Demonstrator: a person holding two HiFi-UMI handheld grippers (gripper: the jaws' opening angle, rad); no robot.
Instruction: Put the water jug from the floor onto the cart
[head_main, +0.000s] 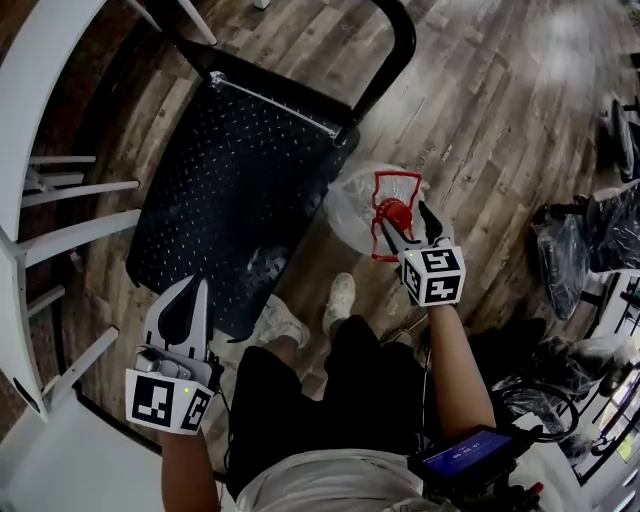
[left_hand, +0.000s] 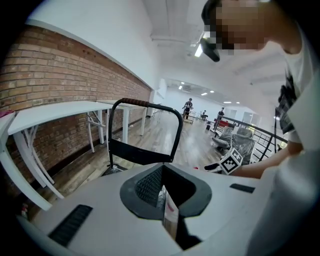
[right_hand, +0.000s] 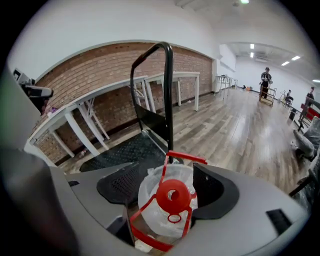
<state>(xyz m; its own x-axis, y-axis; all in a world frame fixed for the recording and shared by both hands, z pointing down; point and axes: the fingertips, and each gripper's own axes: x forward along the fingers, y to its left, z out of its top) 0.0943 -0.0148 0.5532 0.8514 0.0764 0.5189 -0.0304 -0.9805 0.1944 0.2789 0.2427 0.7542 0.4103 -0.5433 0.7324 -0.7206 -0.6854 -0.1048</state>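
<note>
The water jug (head_main: 352, 205) is clear plastic with a red cap (head_main: 396, 212) and a red carry handle. It stands on the wood floor just right of the black cart (head_main: 240, 170). My right gripper (head_main: 408, 225) hangs over the jug's top, open, with one jaw on each side of the cap. In the right gripper view the jug (right_hand: 165, 210) fills the gap of the right gripper (right_hand: 169, 185), and neither pad presses on it. My left gripper (head_main: 190, 292) is shut and empty above the cart's near corner. In its own view the left gripper (left_hand: 162, 189) looks toward the cart handle (left_hand: 145, 105).
The cart's upright black handle (head_main: 395, 40) rises at its far end, close to the jug. A white table frame (head_main: 40, 200) lines the left side by a brick wall (right_hand: 100, 85). The person's shoes (head_main: 340, 300) stand beside the cart. Bagged chairs (head_main: 590, 240) sit at the right.
</note>
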